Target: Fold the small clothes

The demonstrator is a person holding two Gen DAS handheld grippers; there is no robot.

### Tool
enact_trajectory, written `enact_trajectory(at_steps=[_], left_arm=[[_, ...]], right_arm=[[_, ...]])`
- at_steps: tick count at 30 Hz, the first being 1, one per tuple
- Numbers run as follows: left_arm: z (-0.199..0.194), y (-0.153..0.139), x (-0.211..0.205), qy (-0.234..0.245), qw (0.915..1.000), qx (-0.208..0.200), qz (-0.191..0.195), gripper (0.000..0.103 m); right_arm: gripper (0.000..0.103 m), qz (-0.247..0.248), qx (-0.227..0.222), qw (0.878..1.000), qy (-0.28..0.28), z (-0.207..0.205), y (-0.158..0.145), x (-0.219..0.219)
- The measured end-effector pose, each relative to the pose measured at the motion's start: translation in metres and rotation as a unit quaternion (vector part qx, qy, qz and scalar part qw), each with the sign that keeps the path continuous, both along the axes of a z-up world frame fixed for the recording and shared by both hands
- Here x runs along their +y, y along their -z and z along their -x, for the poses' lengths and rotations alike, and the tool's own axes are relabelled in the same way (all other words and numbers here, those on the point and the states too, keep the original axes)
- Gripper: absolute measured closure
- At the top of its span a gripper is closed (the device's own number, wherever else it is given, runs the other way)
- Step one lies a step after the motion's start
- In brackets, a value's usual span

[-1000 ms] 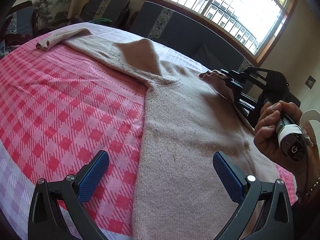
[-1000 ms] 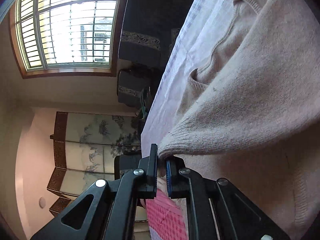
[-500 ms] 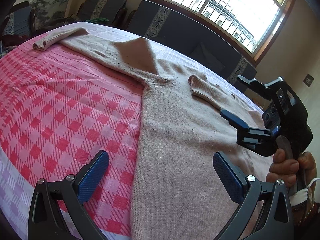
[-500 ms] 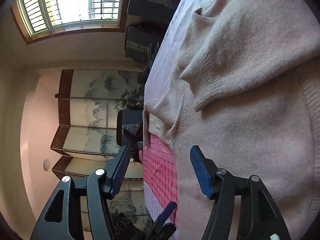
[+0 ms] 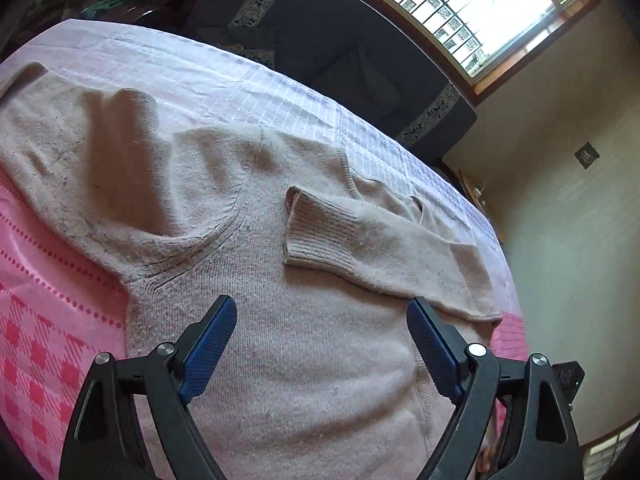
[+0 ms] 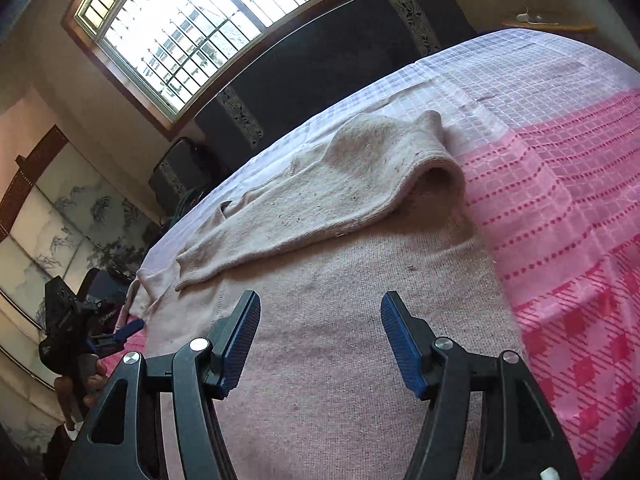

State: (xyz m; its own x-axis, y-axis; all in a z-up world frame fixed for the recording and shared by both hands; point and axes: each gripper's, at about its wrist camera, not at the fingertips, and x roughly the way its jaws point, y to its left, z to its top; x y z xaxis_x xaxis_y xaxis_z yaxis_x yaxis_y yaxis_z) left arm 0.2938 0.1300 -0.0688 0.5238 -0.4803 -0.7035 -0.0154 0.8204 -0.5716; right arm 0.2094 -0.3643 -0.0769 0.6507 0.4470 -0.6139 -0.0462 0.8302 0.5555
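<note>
- Two pairs of tongs hang over a beige knit sweater (image 5: 304,380) spread flat on a tabletop covered by a pink checked cloth (image 5: 48,340)
- Left tongs (image 5: 322,344) stand apart with nothing between the pads; their jaws have just been closing somewhat, over the sweater's body
- Right tongs (image 6: 320,340) are also apart and empty, their jaws having just been opening; the right sleeve (image 5: 360,240) lies loose across the chest, cuff toward the middle
- Step in hand, as a judgement: the first sleeve fold looks done, and the other sleeve (image 5: 100,152) remains stretched out to the left
- Next move likely calls for taking that left sleeve near its cuff and laying it over the chest, keeping the folded sleeve undisturbed
- Sweater's long axis runs from the hem nearest the tongs to the neckline (image 5: 348,168) on the far side, toward the window (image 5: 472,8)
</note>
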Motion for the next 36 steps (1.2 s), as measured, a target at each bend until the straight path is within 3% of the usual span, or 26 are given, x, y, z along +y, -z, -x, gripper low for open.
enact_trajectory(at_steps=[2, 8, 11, 13, 16, 19, 23, 26, 29, 32, 36], left_arm=[[-0.026, 0.015, -0.004, 0.003, 0.9993, 0.038, 0.005, 0.031], [-0.053, 0.019, -0.013, -0.013, 0.9988, 0.04, 0.024, 0.032], [-0.062, 0.027, -0.026, 0.003, 0.9985, 0.054, 0.001, 0.093], [-0.061, 0.027, -0.026, -0.015, 0.999, 0.042, 0.003, 0.093], [-0.05, 0.0, -0.031, -0.014, 0.9985, -0.029, -0.045, 0.093], [-0.043, -0.02, -0.031, -0.014, 0.9894, -0.085, -0.117, 0.093], [-0.047, -0.004, -0.034, -0.01, 0.9829, -0.071, -0.17, 0.093], [-0.04, 0.006, -0.03, -0.044, 0.9754, -0.08, -0.2, 0.092], [-0.04, 0.014, -0.016, -0.076, 0.9808, -0.073, -0.164, 0.092], [-0.043, 0.027, -0.016, -0.06, 0.9832, -0.062, -0.161, 0.09], [-0.042, 0.03, -0.012, -0.058, 0.9864, -0.067, -0.138, 0.086]], right_arm=[[0.042, -0.036, 0.003, 0.999, -0.002, 0.0, 0.006, -0.004], [0.04, -0.037, -0.02, 0.999, -0.017, 0.006, 0.005, -0.003], [0.038, -0.033, -0.029, 0.999, -0.027, 0.007, 0.003, 0.0], [0.038, -0.039, -0.032, 0.999, -0.018, 0.009, 0.003, -0.003], [0.037, -0.068, -0.03, 0.997, 0.004, 0.009, 0.007, -0.018], [0.038, -0.111, -0.027, 0.993, 0.022, 0.009, 0.013, -0.035], [0.037, -0.111, -0.029, 0.993, 0.028, 0.009, 0.012, -0.037], [0.037, -0.11, -0.032, 0.993, 0.029, 0.01, 0.011, -0.036], [0.037, -0.118, -0.033, 0.992, 0.036, 0.011, 0.012, -0.04], [0.037, -0.118, -0.027, 0.991, 0.047, 0.01, 0.012, -0.043], [0.036, -0.053, -0.002, 0.998, 0.046, -0.006, 0.003, -0.038]])
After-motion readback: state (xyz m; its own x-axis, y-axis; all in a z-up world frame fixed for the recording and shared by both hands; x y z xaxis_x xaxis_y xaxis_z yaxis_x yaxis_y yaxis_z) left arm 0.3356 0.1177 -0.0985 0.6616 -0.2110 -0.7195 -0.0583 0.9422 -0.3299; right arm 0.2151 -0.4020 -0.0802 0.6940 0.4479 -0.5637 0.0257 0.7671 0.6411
